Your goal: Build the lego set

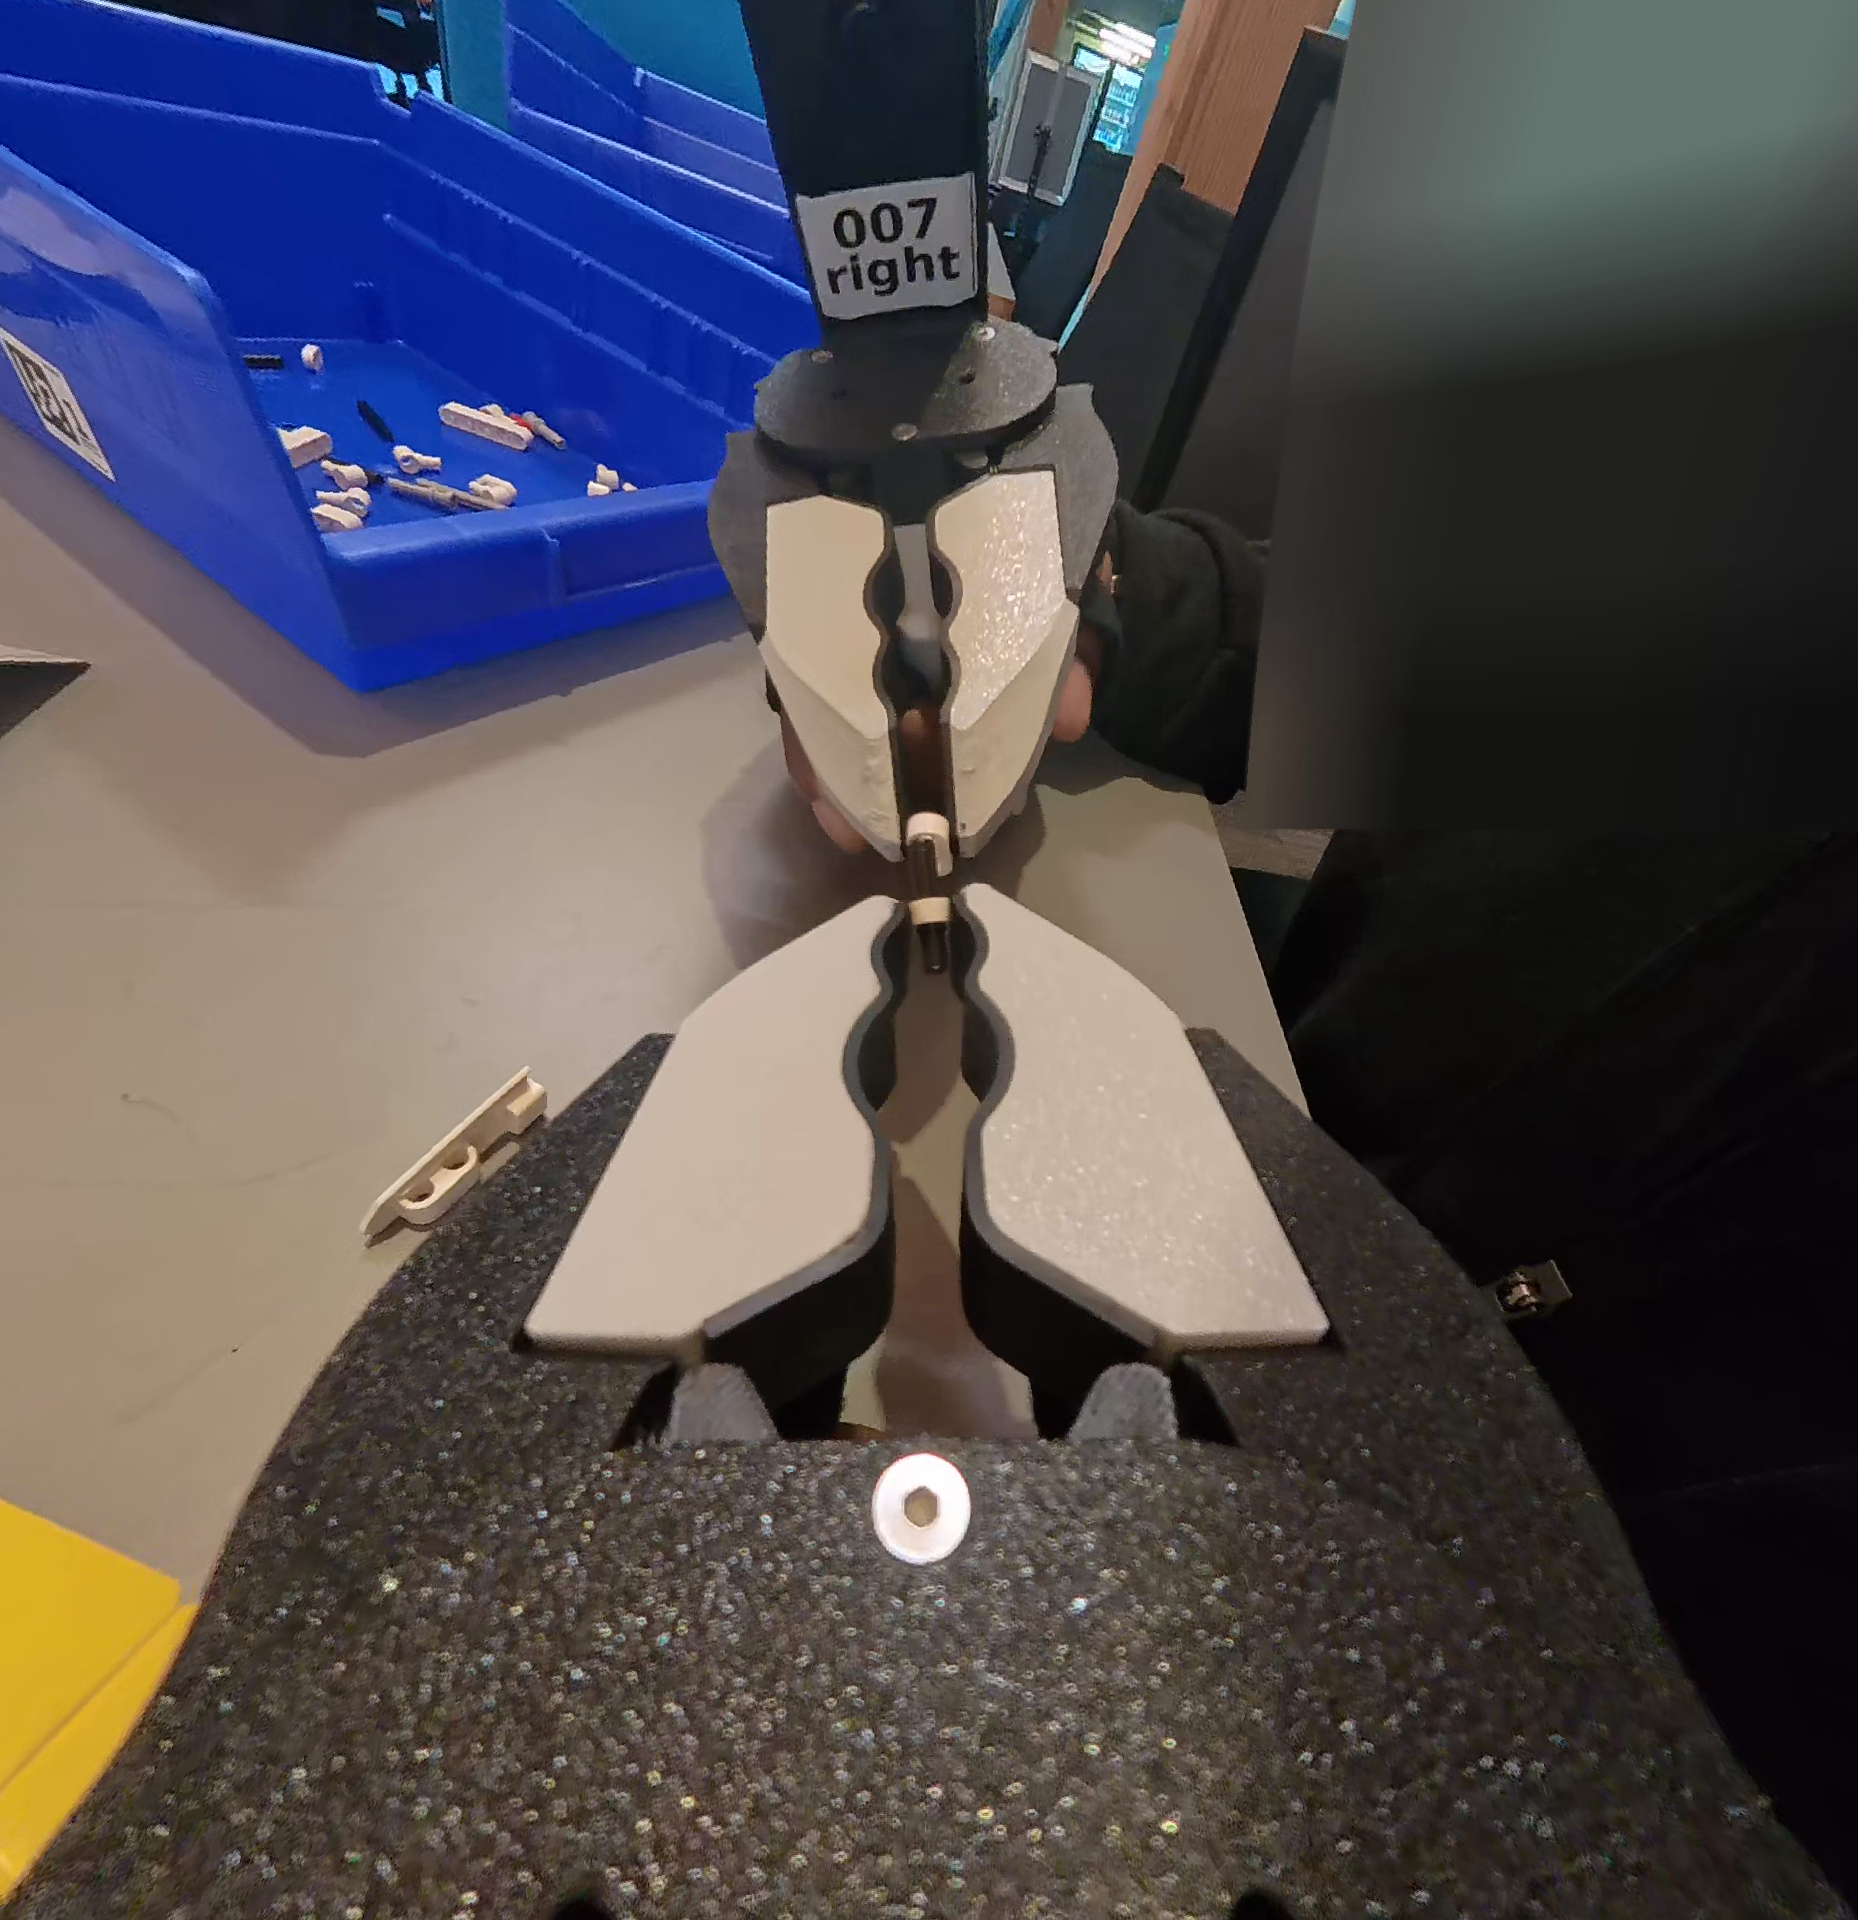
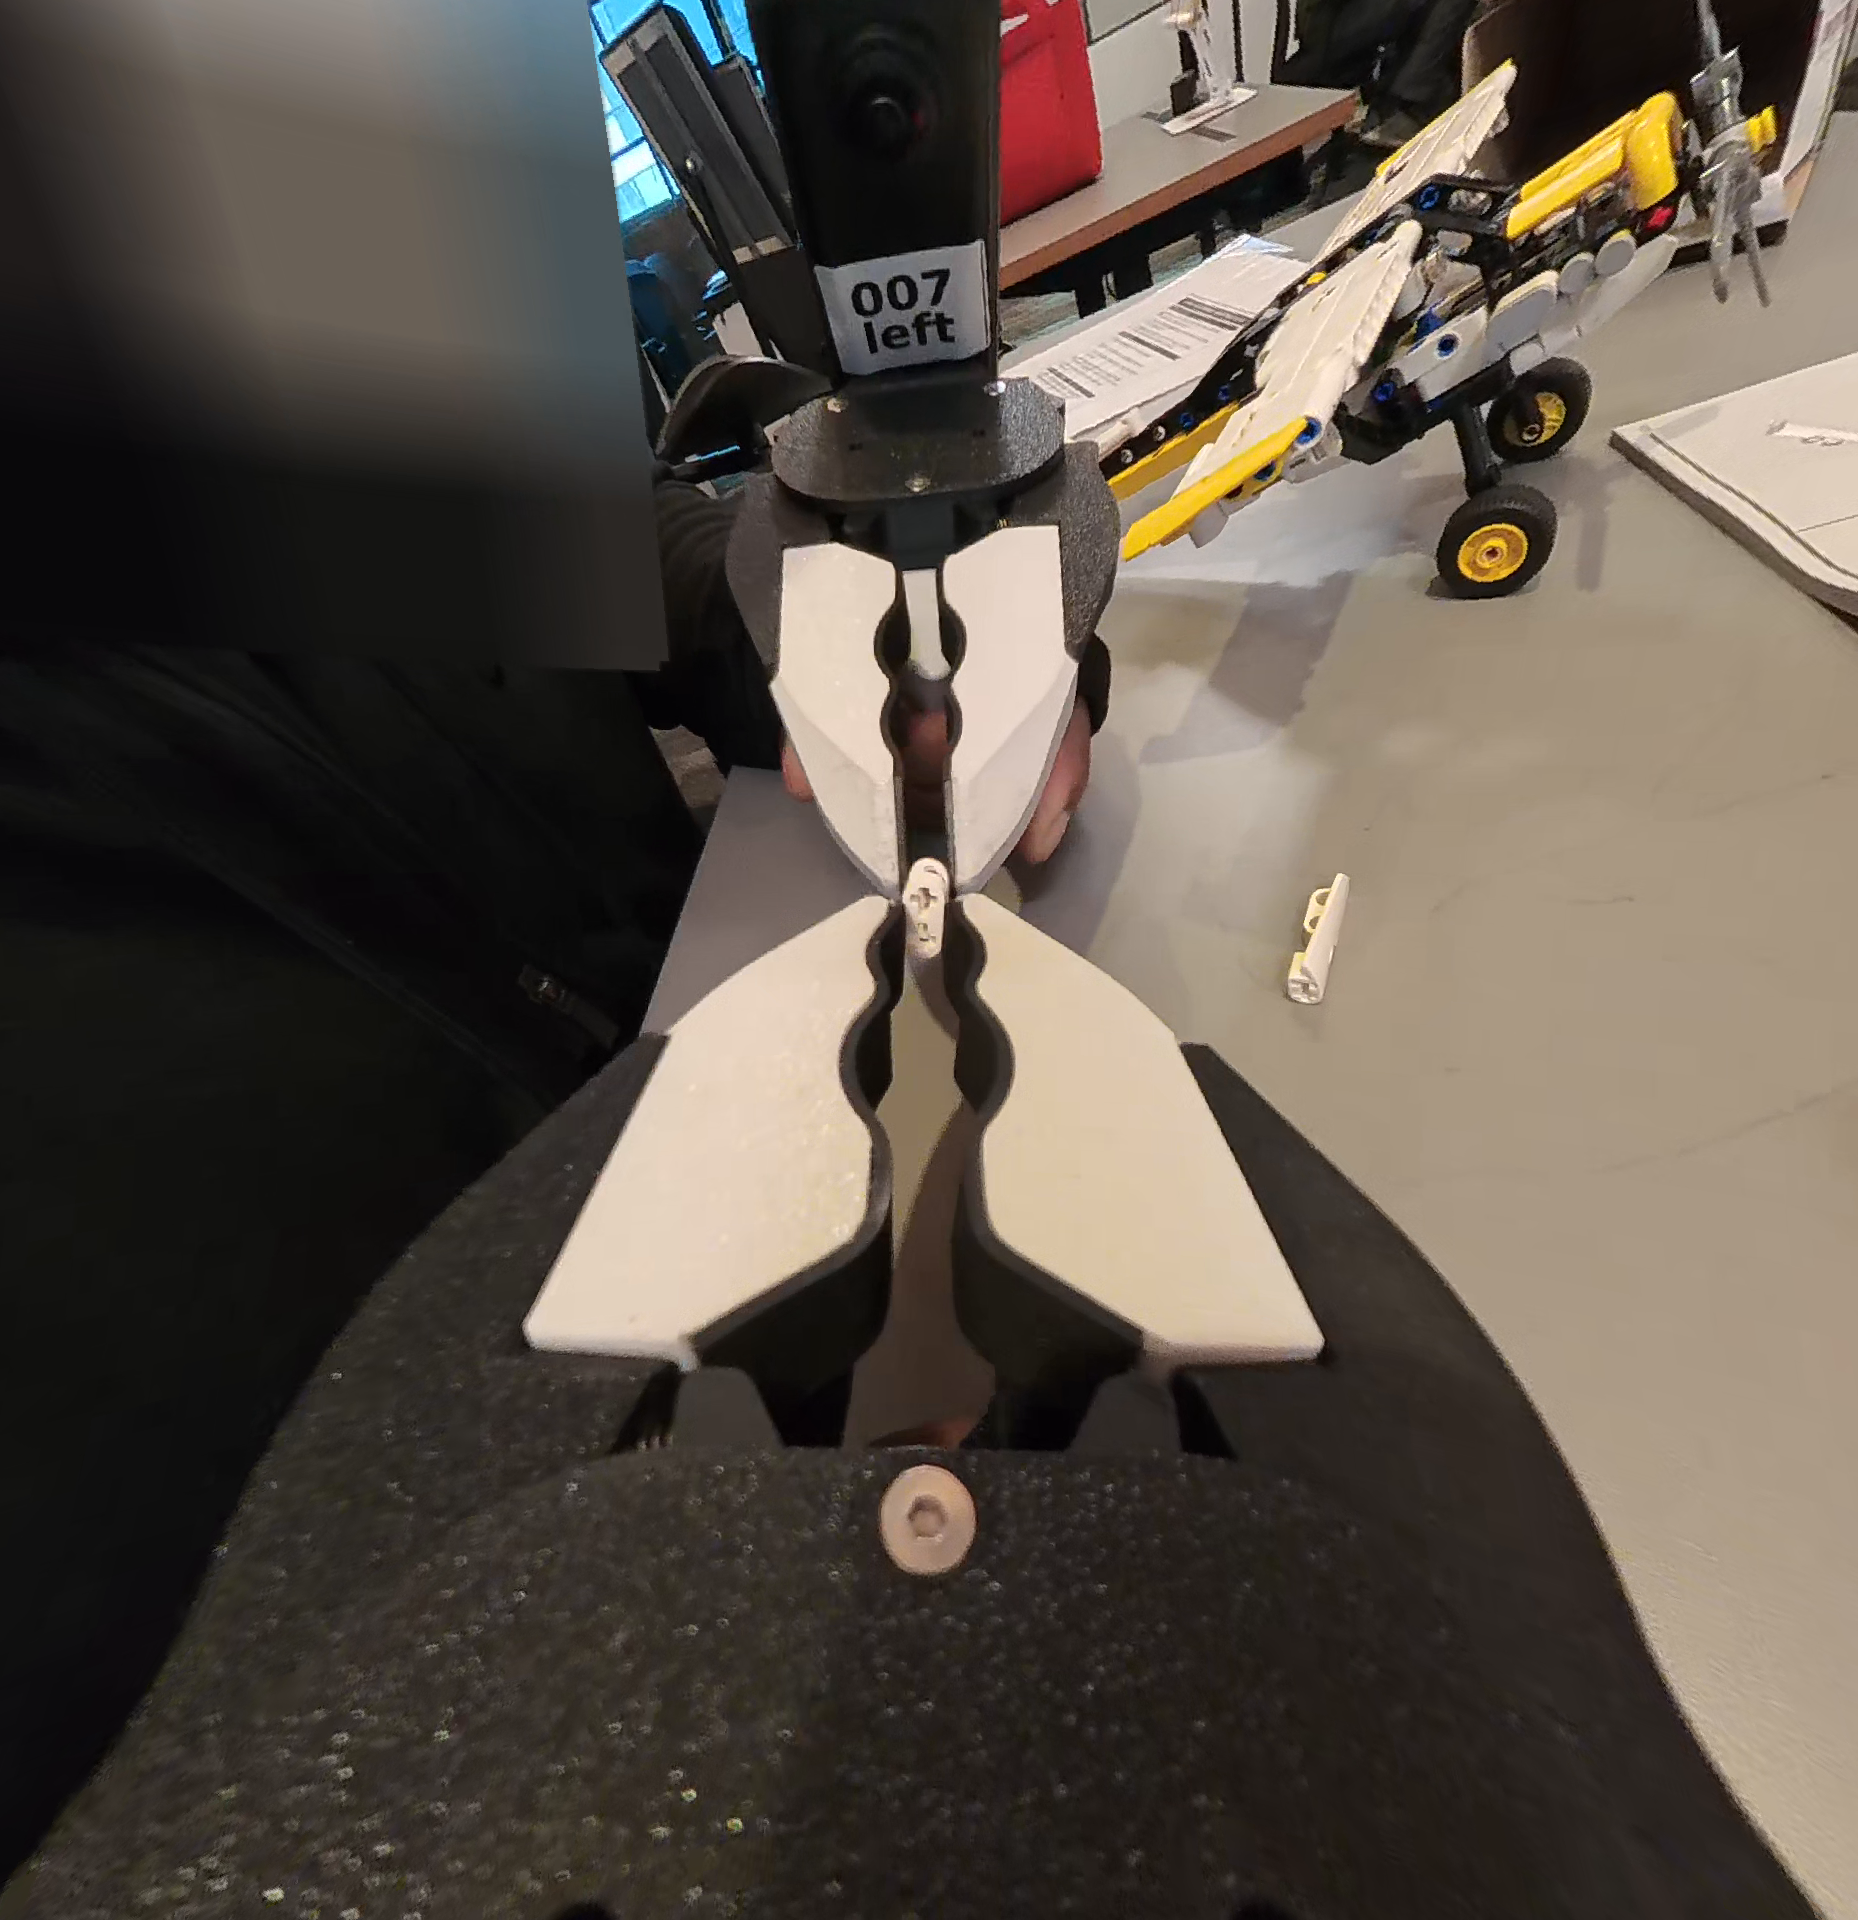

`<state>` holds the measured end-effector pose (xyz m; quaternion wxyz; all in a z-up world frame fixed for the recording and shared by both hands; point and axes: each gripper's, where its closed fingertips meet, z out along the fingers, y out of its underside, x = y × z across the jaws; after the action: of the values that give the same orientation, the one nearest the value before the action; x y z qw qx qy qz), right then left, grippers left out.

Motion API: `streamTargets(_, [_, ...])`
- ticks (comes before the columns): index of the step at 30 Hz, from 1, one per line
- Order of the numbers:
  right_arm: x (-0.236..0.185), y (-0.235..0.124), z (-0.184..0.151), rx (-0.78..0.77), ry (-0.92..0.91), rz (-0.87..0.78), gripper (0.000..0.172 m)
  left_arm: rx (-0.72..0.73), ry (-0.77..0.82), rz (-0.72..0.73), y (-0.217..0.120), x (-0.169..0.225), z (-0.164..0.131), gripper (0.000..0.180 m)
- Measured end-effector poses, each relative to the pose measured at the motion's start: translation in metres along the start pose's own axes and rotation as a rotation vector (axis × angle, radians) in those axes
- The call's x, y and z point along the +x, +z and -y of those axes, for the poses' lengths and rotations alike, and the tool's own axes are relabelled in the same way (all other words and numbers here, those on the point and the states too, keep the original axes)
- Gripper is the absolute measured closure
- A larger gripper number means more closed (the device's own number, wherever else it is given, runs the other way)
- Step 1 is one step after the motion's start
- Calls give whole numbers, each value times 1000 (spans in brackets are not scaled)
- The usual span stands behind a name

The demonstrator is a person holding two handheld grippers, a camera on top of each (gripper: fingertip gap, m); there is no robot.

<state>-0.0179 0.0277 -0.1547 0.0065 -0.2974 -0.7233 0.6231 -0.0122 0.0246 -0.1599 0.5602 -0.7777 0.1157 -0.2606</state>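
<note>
While the two grippers meet tip to tip above the grey tabletop (image 1: 281, 935), a blue bin (image 1: 405, 582) of small parts sits beyond and a toy plane (image 2: 1403, 343) stands well apart. Left gripper (image 1: 930, 914) is nearly closed on a black pin (image 1: 927, 883); right gripper (image 2: 925, 920) pinches a white connector (image 2: 925, 914). Another white piece (image 2: 1320, 940) lies loose nearby.

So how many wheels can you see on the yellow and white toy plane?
3 black wheels with yellow hubs under the yellow and white toy plane: the nearest, one behind it, and a dark one farther back. More may be hidden.
</note>
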Motion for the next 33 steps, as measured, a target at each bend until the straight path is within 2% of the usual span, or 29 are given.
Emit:
streamTargets(13, [-2,7,-27,-183,-67,-5,165,-220,91,7,6,4,-30,174])
streamTargets(22, [-5,9,-36,-257,-75,20,165,-250,94,-35,7,9,-35,174])
streamTargets(27, [-9,12,-44,-319,-94,55,165,-319,135,-58,10,14,-45,174])
streamTargets(33, [-8,12,-38,-287,-79,52,165,-296,125,-44,10,12,-42,174])
